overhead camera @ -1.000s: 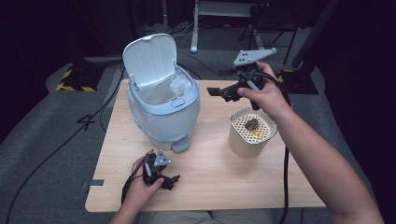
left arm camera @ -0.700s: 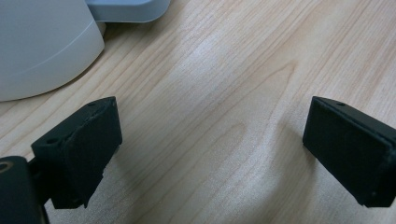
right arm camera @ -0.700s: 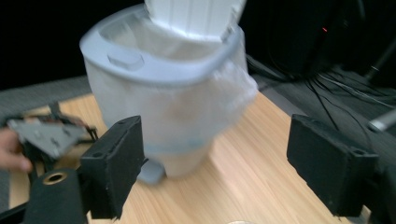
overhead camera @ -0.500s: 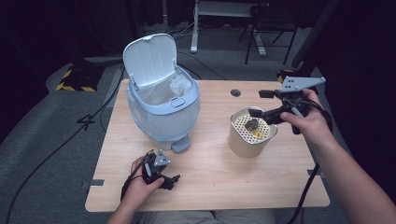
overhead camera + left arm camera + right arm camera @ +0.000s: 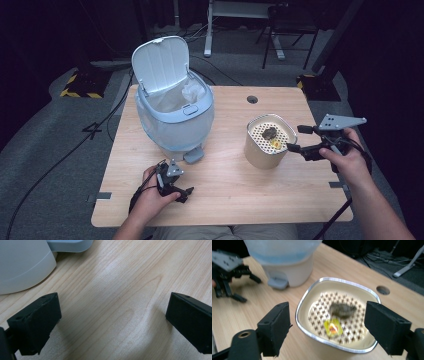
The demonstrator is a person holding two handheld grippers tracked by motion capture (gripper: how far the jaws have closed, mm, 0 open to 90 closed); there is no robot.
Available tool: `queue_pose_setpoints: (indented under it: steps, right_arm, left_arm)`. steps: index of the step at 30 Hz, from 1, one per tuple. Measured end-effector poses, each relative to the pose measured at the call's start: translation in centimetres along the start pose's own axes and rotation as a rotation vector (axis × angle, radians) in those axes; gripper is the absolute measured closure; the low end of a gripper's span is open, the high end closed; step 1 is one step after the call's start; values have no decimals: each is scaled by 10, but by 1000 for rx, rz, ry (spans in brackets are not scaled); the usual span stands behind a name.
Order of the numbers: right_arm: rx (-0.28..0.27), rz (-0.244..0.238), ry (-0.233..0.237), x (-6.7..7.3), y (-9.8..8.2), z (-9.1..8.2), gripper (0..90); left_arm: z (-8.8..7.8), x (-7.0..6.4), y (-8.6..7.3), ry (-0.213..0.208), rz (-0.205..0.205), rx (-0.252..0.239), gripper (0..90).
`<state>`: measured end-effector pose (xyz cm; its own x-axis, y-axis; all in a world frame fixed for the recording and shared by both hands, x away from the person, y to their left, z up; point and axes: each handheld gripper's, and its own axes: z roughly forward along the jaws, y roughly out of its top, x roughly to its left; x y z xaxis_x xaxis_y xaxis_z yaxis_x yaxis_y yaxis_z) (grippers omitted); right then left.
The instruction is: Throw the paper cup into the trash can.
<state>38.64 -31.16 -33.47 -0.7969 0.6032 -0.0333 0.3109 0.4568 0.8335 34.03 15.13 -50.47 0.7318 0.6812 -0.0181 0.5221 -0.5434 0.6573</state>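
Note:
A cream container (image 5: 268, 141) with a perforated insert (image 5: 338, 315) stands right of the table's centre; a dark lump (image 5: 342, 309) and a small yellow piece (image 5: 333, 327) lie on the insert. My right gripper (image 5: 295, 138) is open, its jaws just right of the container and level with its rim; in the right gripper view (image 5: 327, 327) the jaws frame the container. A pale blue pedal bin (image 5: 172, 112) with its lid up holds white crumpled material (image 5: 192, 91). My left gripper (image 5: 186, 194) is open and rests low on the table in front of the bin's pedal (image 5: 194, 156).
The wooden table (image 5: 227, 190) has a cable hole (image 5: 252, 99) at its back edge. The bin's base (image 5: 22, 265) lies close to the left gripper's jaws. Cables trail on the grey floor (image 5: 60, 150) at left; a desk frame and chair legs stand behind.
My right gripper has swung from beside the bin's open top to the right and down, ending beside the cream container. The left gripper has stayed put.

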Motion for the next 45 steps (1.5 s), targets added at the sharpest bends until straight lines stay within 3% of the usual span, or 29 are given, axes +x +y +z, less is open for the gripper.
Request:
queue_pose_setpoints:
  steps: [2, 12, 15, 17, 23, 26, 30, 32, 36, 42, 45]
  right_arm:
    - [13, -13, -21, 0, -11, 1, 197]
    - [4, 65, -34, 4, -76, 14, 200]
    - [85, 43, -19, 5, -92, 23, 191]
    - [68, 72, -19, 6, -104, 29, 193]
    - [130, 109, -37, 6, -131, 44, 184]
    - [133, 134, -22, 6, -141, 52, 183]
    - [180, 107, -59, 7, -150, 63, 183]
    - [191, 80, -77, 7, -154, 67, 169]
    - [163, 108, -84, 6, -157, 70, 155]
    - [166, 105, -90, 7, -156, 70, 148]
    - [165, 105, -90, 7, -156, 70, 148]
  left_arm:
    - [0, 0, 0, 0, 0, 0, 5]
    - [0, 0, 0, 0, -2, -2, 5]
    - [0, 0, 0, 1, -5, -4, 6]
    - [0, 0, 0, 1, -5, -4, 6]
    - [0, 0, -1, 1, -16, -10, 14]
    - [-3, 2, -2, 15, -29, -29, 73]
    - [-7, 6, -4, 33, -52, -37, 191]
    - [-9, 8, -4, 31, -70, -34, 196]
    - [-12, 9, -4, 22, -76, -37, 222]
    - [-22, 10, -1, 2, -104, -76, 234]
    - [-27, 11, 2, 13, -84, -89, 235]
